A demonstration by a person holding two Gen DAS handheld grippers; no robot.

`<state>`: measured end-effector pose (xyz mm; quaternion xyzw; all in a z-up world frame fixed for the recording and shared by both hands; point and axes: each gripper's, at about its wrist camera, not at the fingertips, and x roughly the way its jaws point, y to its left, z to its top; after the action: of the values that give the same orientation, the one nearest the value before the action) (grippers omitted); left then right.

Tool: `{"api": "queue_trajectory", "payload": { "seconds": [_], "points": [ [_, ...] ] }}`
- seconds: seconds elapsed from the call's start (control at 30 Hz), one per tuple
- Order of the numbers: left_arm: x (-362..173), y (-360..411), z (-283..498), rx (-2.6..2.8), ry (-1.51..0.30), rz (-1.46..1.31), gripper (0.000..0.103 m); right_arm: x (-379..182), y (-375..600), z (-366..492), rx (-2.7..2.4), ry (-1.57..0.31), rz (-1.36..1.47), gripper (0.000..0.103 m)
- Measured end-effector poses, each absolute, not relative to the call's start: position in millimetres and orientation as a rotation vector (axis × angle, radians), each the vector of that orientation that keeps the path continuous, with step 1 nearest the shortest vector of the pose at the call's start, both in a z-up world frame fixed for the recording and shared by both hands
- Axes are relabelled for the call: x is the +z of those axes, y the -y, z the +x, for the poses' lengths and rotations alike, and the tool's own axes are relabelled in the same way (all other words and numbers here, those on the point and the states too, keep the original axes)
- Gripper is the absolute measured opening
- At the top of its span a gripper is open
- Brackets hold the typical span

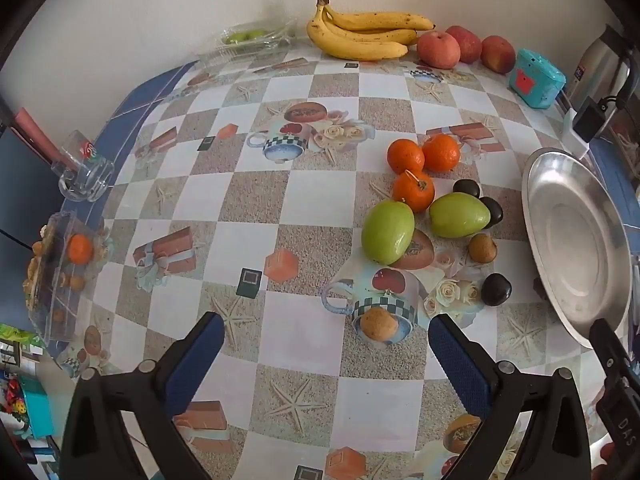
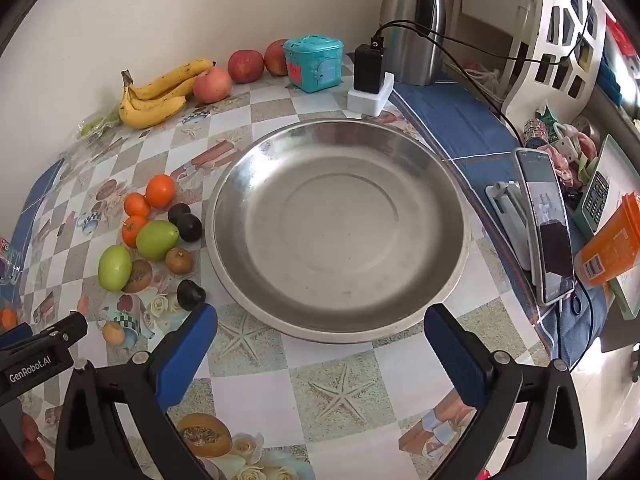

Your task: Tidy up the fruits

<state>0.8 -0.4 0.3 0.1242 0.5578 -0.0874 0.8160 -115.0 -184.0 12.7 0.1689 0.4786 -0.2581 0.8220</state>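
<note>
We held our left gripper (image 1: 322, 344) and right gripper (image 2: 320, 330) above the table, both spread wide and holding nothing. The loose fruit lay beside the steel plate's (image 2: 456, 184) left rim: three tangerines (image 1: 405, 155), two green mangoes (image 1: 387, 232) with long axes tilted toward the far wall, dark plums (image 1: 495, 289) and small brown fruits (image 1: 378, 323). Bananas (image 1: 360, 36), stems toward the left, and apples (image 1: 438, 49) rested against the cream wall on the checkered, starfish-printed tablecloth (image 1: 256, 200).

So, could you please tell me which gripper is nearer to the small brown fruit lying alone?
Left. The left gripper hovers open just before the small brown fruit; the right gripper faces the steel plate.
</note>
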Motion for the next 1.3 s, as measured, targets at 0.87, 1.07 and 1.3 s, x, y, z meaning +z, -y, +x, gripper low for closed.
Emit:
{"api": "queue_trajectory", "payload": {
  "seconds": [0.87,1.07,1.3],
  "points": [
    [9,9,-5,-0.234,-1.127,0.313,0.103,14,181,-111,-0.539,-1.029,0.343,0.103],
    [9,11,-6,-0.243,-1.119,0.321,0.103,14,181,-111,-0.539,-1.028,0.344,0.103],
    [8,11,-5,-0.239,-1.116,0.326,0.103,14,181,-111,-0.538,-1.030,0.343,0.103]
  ]
}}
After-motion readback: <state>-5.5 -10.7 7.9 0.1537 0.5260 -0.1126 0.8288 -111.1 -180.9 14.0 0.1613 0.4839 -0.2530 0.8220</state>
